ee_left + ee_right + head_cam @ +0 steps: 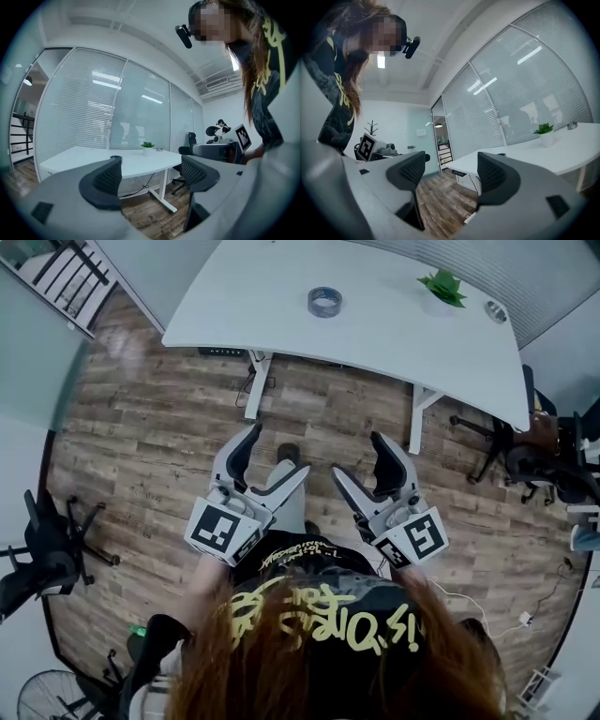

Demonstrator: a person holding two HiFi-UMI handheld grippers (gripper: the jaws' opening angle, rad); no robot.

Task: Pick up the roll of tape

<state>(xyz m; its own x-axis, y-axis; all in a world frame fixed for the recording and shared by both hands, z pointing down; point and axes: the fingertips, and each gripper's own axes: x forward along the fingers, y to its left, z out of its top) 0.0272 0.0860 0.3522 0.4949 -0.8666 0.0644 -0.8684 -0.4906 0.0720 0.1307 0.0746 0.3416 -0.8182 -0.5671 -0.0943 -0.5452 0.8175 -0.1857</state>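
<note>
**While both tools gape empty, the roll of tape (324, 302) lies on the worktop (262, 306)**

Because the person holds them low in front of the body, the left tool (281, 448) and the right tool (355, 454) hang over the wooden floor (141, 446), well short of the worktop's near edge. In the left gripper view the left tool (150, 171) has its jaws spread wide, with only floor, a worktop leg and the far wall showing between them. The right gripper view shows the same for the right tool (450, 171): jaws wide apart, with bare floorboards in the gap. Neither tool touches or holds anything.

Seen from the head view, the roll of tape lies flat on the white worktop, about midway along it and well apart from both tools. A small potted plant (442, 287) stands farther to the right on the same worktop, and a small round thing (495, 311) lies beyond it near the right end; what it is cannot be made out. From the left tool, the roll peeks as a dark sliver just over the left jaw. An office chair (52, 554) stands at the left of the room.
</note>
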